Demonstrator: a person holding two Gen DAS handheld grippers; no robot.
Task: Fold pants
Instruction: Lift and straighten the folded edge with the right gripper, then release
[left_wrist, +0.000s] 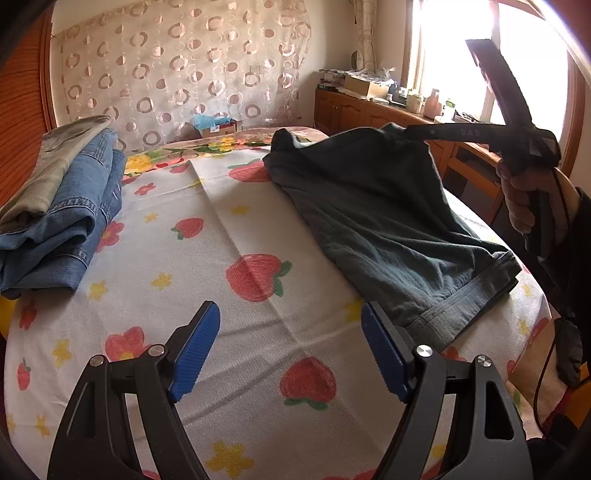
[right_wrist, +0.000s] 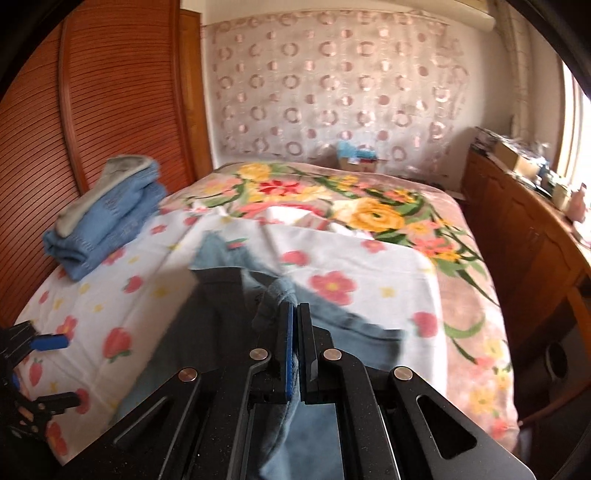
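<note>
Left wrist view: the left gripper (left_wrist: 290, 350) is held wide apart above the strawberry-print sheet (left_wrist: 207, 236), gripping nothing. The dark grey pants (left_wrist: 388, 221) are lifted at one edge by the right gripper (right_wrist: 295, 321), clamped on the fabric, while the hem lies on the sheet. Folded jeans (left_wrist: 62, 221) are stacked at the left.

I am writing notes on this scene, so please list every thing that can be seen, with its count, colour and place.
dark pants: one, dark grey-green, on the bed's right side, one edge lifted
folded clothes: one stack, blue jeans under a grey-green garment, left on the bed
sheet: one, white with strawberries, over the bed
blanket: one, floral, far end of the bed
curtain: one, beige with rings, back wall
cabinet: one, wooden, cluttered, under the window
left gripper: open, above the sheet
right gripper: shut on the pants
</note>
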